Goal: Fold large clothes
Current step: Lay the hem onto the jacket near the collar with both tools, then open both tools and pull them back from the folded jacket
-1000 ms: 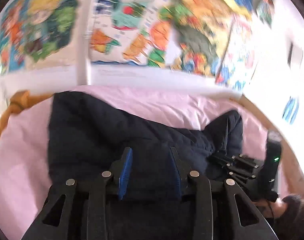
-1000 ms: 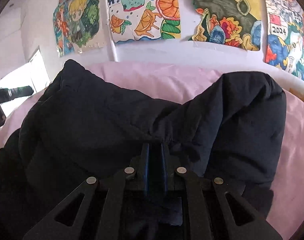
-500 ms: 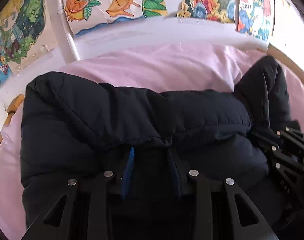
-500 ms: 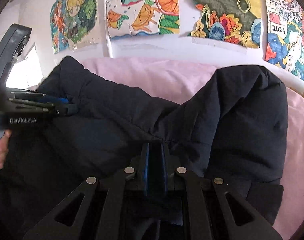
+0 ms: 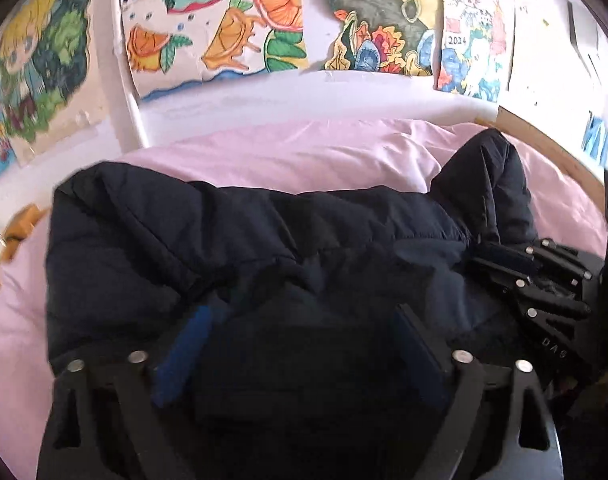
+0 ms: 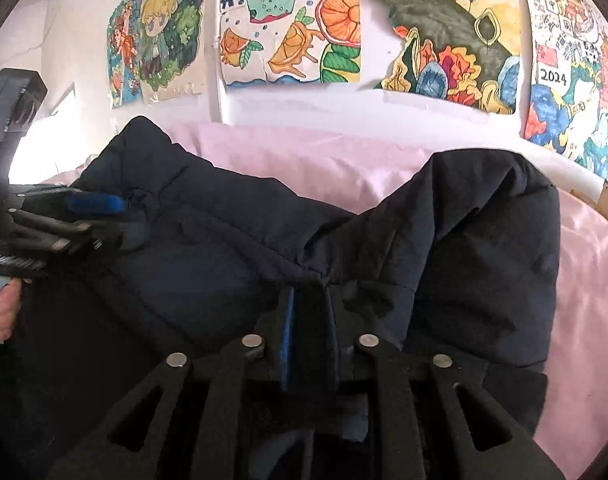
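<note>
A dark navy padded jacket lies bunched on a pink sheet. My left gripper sits low over the jacket's near edge. Its jaws are opening and stand wide, and fabric lies loose between the blue pads. The right wrist view shows it at the left edge as the left gripper, with a hand on its grip. My right gripper pinches a fold of the jacket. Its jaws are starting to open, with fabric still filling the narrow gap. The right gripper also appears at the jacket's right end.
The pink sheet covers a bed up to a white wall hung with colourful drawings. A wooden bed edge runs along the right. One thick jacket sleeve stands humped at the far right.
My left gripper has sunk onto the jacket and its jaws have spread wide, letting go of the fabric. It has come into the right wrist view. The right jaws have parted slightly.
</note>
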### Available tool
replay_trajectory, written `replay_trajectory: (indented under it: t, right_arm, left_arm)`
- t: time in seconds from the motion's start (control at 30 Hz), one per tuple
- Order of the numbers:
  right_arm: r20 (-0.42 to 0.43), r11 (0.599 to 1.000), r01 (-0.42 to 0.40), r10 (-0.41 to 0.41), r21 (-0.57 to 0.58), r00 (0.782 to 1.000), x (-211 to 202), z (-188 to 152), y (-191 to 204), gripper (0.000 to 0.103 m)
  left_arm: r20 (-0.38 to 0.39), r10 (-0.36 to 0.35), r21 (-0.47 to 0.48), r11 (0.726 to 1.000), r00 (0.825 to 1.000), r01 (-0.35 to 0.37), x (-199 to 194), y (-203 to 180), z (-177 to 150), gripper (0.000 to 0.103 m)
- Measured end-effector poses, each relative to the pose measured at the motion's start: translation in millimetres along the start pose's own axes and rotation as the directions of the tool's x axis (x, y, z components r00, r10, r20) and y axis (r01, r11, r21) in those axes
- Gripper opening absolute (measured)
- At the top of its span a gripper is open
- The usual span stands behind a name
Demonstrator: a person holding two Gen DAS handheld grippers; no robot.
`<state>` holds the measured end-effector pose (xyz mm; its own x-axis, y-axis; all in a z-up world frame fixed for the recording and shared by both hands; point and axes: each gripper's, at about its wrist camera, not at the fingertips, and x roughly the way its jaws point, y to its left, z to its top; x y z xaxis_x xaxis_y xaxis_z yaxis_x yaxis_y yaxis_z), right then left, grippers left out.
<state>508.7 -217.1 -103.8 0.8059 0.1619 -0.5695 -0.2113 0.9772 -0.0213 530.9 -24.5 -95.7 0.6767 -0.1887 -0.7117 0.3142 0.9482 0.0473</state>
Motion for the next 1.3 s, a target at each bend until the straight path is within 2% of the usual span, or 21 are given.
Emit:
replay_trajectory:
  t: [0.07,0.13,0.2,0.37,0.47,0.53,0.63,0.8,0.87,1.07,1.17,1.3]
  right_arm:
    - [-0.008,1.000,-0.009,0.009,0.004,1.000,-3.4,1.7,-1.7,0.027]
    - [-0.013,0.999,-0.037,0.037,0.010,0.999,-12.1,2.7,-4.2,0.047]
    - [0.013,0.999,-0.036,0.036,0.002,0.999,-23.1,2.5,-4.7,0.059]
    - [-0.006,0.999,-0.029,0.029,-0.022,1.000,-51.9,2.6,-8.7,0.069]
    - [0.023,0.999,-0.029,0.030,-0.025,0.999,-76.7,6.0,-9.7,0.084]
    - [0.045,0.999,-0.038,0.039,-0.034,0.998,-92.4,8.4,-7.6,0.091]
    - [0.040,0.997,-0.045,0.047,-0.059,0.998,-114.4,10.8,-0.4,0.093]
    - [0.092,0.991,-0.047,0.058,-0.123,0.994,-181.8,19.3,12.6,0.101]
    - [0.108,0.990,-0.046,0.060,-0.131,0.992,-207.6,22.3,15.3,0.101]
    - [0.135,0.993,-0.033,0.048,-0.112,0.990,-290.0,22.4,19.9,0.101]
    - [0.130,0.995,-0.029,0.042,-0.095,0.991,-317.7,17.9,22.3,0.101]
    - [0.136,0.996,0.006,0.005,-0.084,0.991,-355.1,6.3,30.4,0.101]
  left_arm:
    - [-0.009,0.008,0.013,1.000,1.000,-0.008,-2.5,-3.5,-2.6,0.093]
    - [-0.011,0.018,-0.008,1.000,1.000,-0.018,-7.1,-0.8,-3.7,0.093]
    - [-0.014,0.014,-0.056,0.998,1.000,-0.014,-11.9,6.0,-4.3,0.093]
    - [-0.027,-0.011,-0.199,0.980,1.000,0.005,-30.1,27.0,-13.9,0.095]
    - [-0.021,-0.067,-0.270,0.961,0.998,0.059,-45.9,34.5,-26.1,0.096]
    - [-0.012,-0.060,-0.291,0.955,0.998,0.054,-58.6,34.5,-32.7,0.096]
    - [0.004,-0.043,-0.290,0.956,0.999,0.042,-84.5,24.7,-37.3,0.096]
    - [0.052,0.029,-0.184,0.983,0.998,-0.019,-143.1,-9.6,-29.8,0.098]
    - [0.072,0.053,-0.144,0.989,0.996,-0.042,-172.3,-23.2,-24.5,0.102]
    - [0.122,0.095,-0.082,0.993,0.988,-0.086,-259.5,-51.0,-20.4,0.103]
    - [0.134,0.087,-0.066,0.995,0.987,-0.079,-294.7,-61.0,-29.0,0.103]
    - [0.139,0.045,-0.088,0.996,0.989,-0.033,-334.3,-69.6,-48.9,0.103]
